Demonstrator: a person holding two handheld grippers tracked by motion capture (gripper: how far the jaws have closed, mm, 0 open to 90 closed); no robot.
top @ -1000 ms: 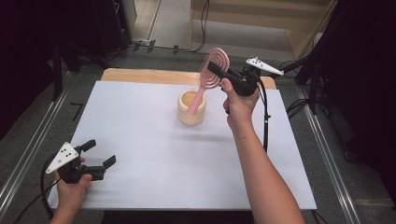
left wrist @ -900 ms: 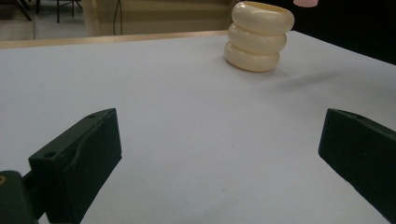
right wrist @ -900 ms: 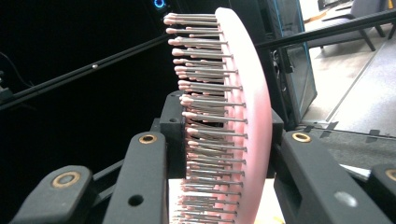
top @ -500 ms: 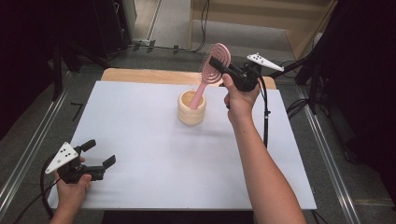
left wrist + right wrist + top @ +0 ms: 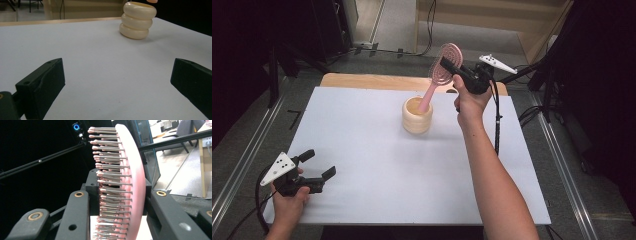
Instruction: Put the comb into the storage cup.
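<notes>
The high view looked forward and down over the whole surface [image 5: 362,150]. The left gripper view sat low, sharing its cream holder [image 5: 138,20]. The right gripper view pressed close against the pink brush [image 5: 125,182].

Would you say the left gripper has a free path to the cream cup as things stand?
Probably yes: the left gripper is open and the white table between it and the cup is bare, though the right gripper holds a brush standing in it.

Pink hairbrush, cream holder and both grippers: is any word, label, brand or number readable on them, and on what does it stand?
None: no readable text on the pink hairbrush, the cream holder, the left gripper or the right gripper.
Plate on the left gripper: dark dots, no letters.
</notes>
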